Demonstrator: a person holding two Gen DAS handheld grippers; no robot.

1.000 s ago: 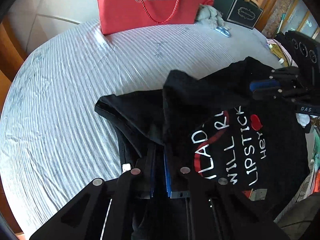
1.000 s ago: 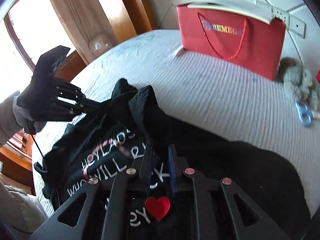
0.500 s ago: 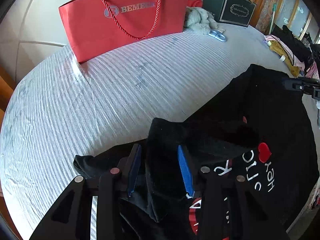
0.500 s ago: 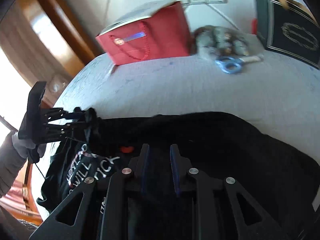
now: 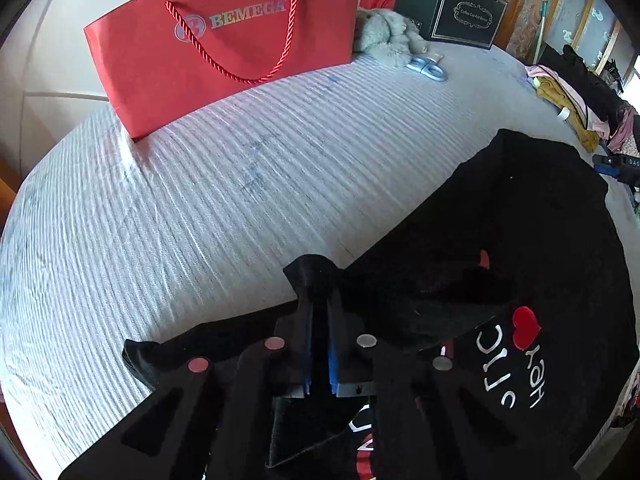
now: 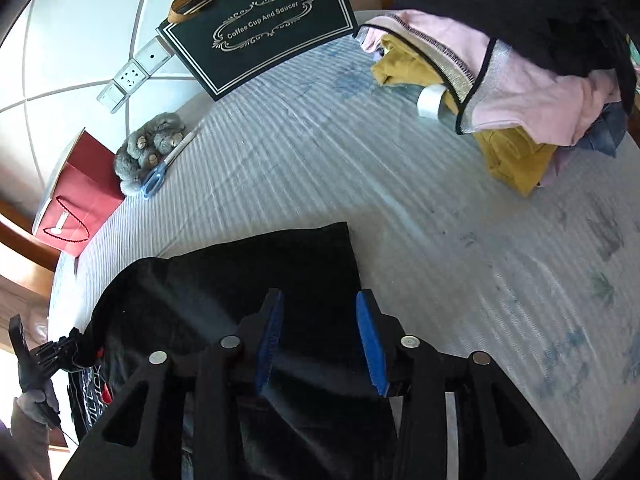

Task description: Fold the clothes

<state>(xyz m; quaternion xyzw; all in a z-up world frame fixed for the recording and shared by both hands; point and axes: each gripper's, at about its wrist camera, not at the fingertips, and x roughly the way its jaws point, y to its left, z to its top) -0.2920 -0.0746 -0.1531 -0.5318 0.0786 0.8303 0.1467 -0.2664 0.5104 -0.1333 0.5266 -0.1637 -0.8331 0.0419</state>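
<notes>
while left gripper [image 5: 319, 312] pinches black shirt [image 5: 500, 232] edge, right gripper [image 6: 320, 336] gapes.

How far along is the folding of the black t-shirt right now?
Early. Done: the black t-shirt is spread on the bed. In hand: the left gripper is shut on a bunched corner, while the right gripper is open above the far edge. Left: no neat fold shows yet.

A striped grey-white bed [image 5: 248, 184] carries a black T-shirt [image 5: 520, 240] near, with a red gift bag [image 5: 224, 36], plush toy [image 5: 384, 36], scissors [image 5: 428, 68] and black gift bag [image 5: 460, 12] far, and piled clothes [image 6: 516, 92] far right.
</notes>
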